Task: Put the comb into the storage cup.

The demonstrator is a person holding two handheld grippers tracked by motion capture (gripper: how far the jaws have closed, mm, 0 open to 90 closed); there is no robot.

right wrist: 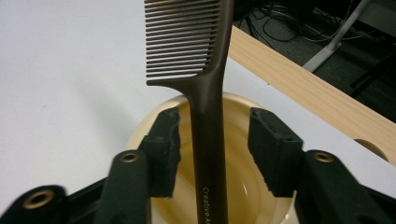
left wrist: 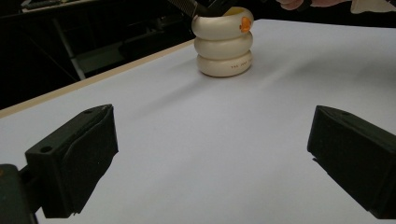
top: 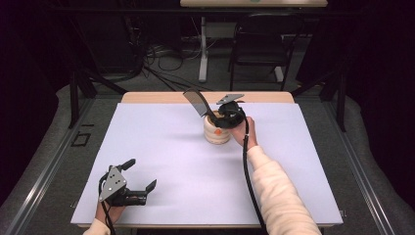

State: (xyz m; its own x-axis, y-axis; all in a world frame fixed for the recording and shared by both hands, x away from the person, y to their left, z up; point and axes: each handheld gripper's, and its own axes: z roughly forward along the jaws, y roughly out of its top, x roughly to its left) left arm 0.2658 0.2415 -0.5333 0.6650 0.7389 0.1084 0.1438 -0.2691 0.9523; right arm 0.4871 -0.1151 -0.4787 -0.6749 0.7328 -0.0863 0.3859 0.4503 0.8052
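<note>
1. At the near left corner of the white worktop (top: pixel 161 161), the left tongs (top: pixel 139 177) lay low in the person's left hand (top: pixel 110 213). Their jaws stood wide apart with nothing between them.
2. In the left gripper view, bare worktop showed between the two black jaws. The cream cup (left wrist: pixel 224 44) stood far off from them, near the back of the worktop.
3. The cream cup (top: pixel 217 131) looked like three fat rings stacked up. It had a small orange spot (left wrist: pixel 245 24) near its top.
4. A dark brown comb (top: pixel 197 103) stood in the cup with its handle down inside. Its teeth stuck up and leaned to the left.
5. The right tongs (top: pixel 221 119) were just over the mouth of the cup, held by the right hand (top: pixel 241 128).
6. In the right gripper view, the comb (right wrist: pixel 205 130) handle rose between the two jaws. There was a gap on each side of it, so the pads did not press it. The right tongs were open, and the comb leaned on the cup (right wrist: pixel 140 133) rim.
</note>
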